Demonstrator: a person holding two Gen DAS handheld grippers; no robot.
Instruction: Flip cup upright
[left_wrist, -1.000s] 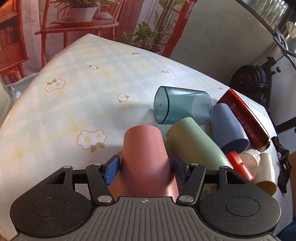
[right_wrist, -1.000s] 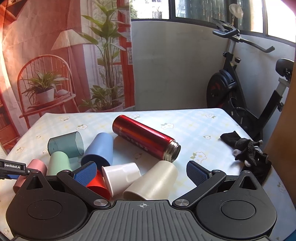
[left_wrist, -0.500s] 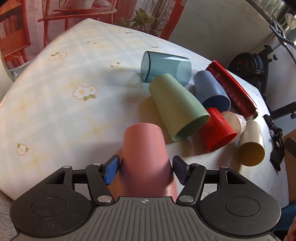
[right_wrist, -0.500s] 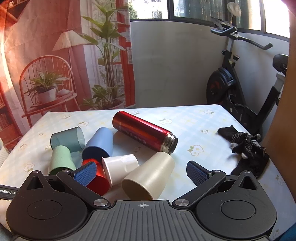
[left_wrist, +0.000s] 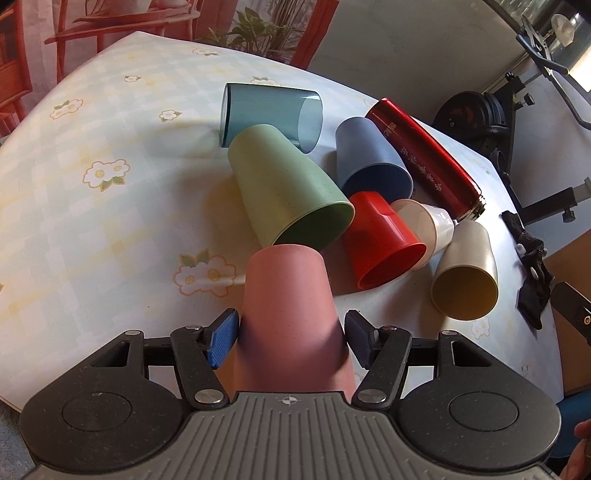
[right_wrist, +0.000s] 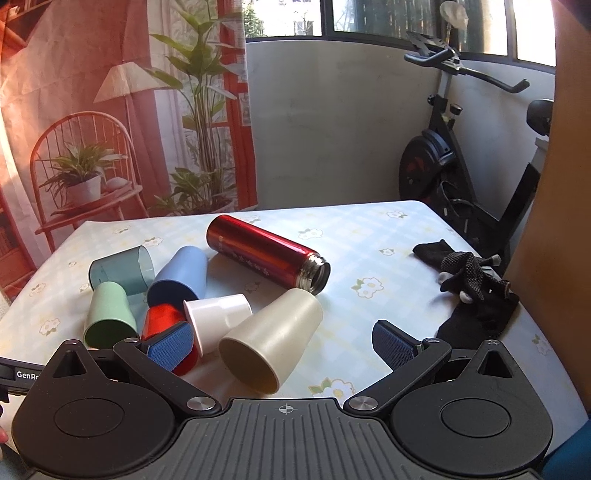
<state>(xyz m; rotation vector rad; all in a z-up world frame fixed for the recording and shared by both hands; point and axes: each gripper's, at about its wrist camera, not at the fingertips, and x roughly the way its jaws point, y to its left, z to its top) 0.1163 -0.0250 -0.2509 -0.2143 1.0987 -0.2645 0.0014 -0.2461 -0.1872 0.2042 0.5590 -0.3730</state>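
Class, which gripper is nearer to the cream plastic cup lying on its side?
Right. The right gripper hangs open just behind the cream plastic cup; the left gripper, clamping the pink cup, sits farther away.

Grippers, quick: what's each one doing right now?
Left gripper: closed on the pink speckled plastic cup.
Right gripper: jaws open, holding nothing.

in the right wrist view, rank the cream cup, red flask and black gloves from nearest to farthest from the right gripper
1. The cream cup lies on its side just ahead of the right gripper, between its open fingers.
2. The black gloves lie farther out, to the right near the table edge.
3. The red flask lies on its side beyond the cup, toward the table's middle; close to the gloves, but it looks farthest.
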